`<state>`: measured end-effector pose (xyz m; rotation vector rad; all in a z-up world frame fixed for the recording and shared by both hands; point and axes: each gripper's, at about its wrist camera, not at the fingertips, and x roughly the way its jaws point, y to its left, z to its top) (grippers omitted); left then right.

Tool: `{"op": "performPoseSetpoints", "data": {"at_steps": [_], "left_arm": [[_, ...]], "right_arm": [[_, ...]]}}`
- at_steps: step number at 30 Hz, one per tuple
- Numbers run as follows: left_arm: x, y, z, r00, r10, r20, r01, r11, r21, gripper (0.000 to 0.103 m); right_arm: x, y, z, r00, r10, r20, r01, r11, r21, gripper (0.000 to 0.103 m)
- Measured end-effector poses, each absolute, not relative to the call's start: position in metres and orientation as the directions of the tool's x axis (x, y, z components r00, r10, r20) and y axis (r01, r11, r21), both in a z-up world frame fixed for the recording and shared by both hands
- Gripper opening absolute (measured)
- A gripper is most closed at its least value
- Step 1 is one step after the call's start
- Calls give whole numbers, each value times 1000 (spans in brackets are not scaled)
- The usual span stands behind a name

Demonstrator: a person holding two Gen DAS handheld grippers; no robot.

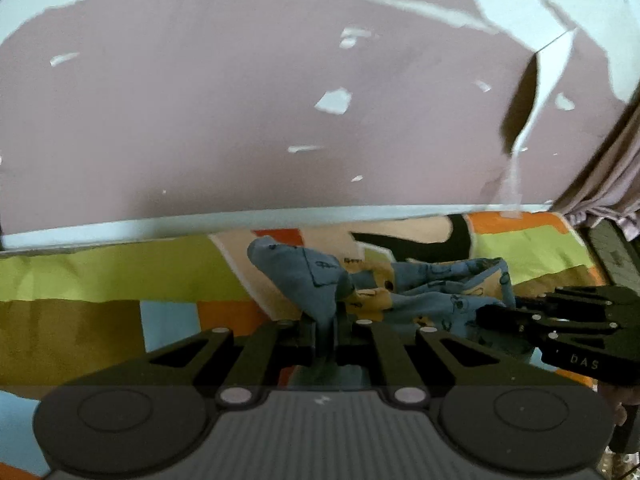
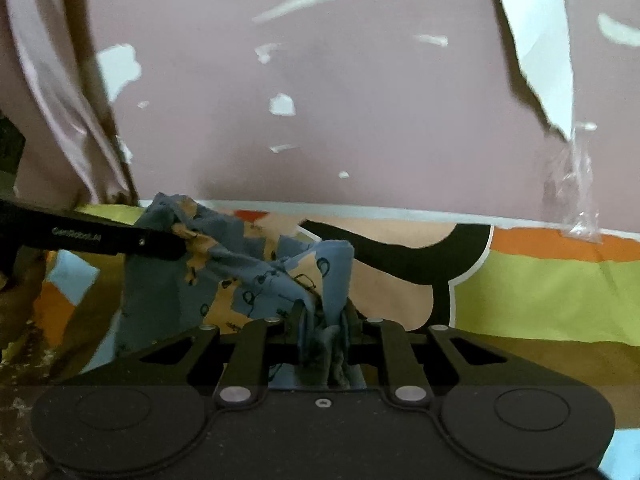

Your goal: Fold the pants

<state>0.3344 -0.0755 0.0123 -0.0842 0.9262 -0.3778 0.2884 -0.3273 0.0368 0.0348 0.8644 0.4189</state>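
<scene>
A: Left claw [image 1: 325,332] right up close, jaws pinched tight on a bunch of blue fabric: that's the pants [image 1: 420,292], blue with a dark print and yellow patches.

B: Same on the other side. Right claw [image 2: 323,326] is clamped on a thicker wad of the same pants [image 2: 256,272], cloth bulging up between the fingers [image 2: 297,312].

A: The garment is strung between the two, crumpled, lifted above the bedsheet [image 1: 100,276], running off toward three o'clock in the left view, where the right claw [image 1: 500,316] comes in.

B: And in the right view the left claw [image 2: 180,240] enters from nine o'clock, gripping the far end.

A: Under it all, a bright patchwork bedsheet [image 2: 560,284]: lime, orange, olive, a black shape.

B: Farther back at twelve o'clock, a pink wall [image 1: 240,100] with peeling paint [image 2: 282,105].

A: Curtain [image 1: 608,184] hanging at two o'clock.
</scene>
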Motion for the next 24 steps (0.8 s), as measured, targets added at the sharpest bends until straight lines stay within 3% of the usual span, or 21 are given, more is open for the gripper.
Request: {"op": "performPoseSetpoints", "data": {"at_steps": [13, 24], "left_arm": [[346, -71, -4, 528, -352, -773, 292, 930, -224, 14], [339, -70, 1, 544, -294, -786, 267, 949, -170, 39]], "right_arm": [[301, -336, 11, 561, 396, -727, -330, 912, 242, 21], [297, -333, 13, 573, 340, -745, -304, 933, 193, 34]]}}
